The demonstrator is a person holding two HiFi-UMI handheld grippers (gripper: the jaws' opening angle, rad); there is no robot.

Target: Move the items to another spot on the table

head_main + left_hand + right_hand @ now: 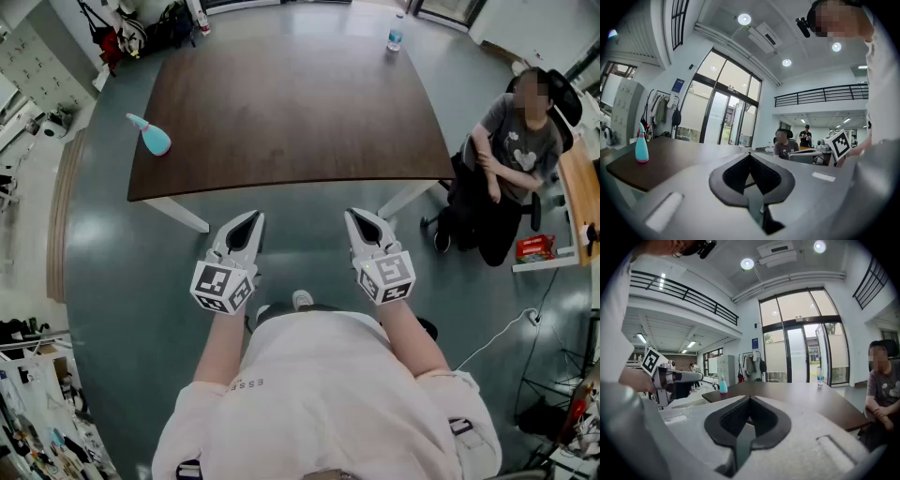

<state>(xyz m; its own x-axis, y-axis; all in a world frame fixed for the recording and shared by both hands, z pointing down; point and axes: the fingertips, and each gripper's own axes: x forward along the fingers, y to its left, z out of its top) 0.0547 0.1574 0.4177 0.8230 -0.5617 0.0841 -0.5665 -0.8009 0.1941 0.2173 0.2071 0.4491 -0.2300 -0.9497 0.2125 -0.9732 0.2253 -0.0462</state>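
The dark brown table [291,112] is carrying a teal spray bottle [150,134] standing upright near its left edge, and a clear water bottle [395,36] standing at its far right corner.

Teal spray bottle [152,136]: stood upright near the left edge of the dark brown table [291,112], towards the near left corner. Rounded body, narrowing to a paler top.

Small water bottle [396,36]: clear, with a blue label, upright by the far right corner.

The two stood well apart, nothing touching either.
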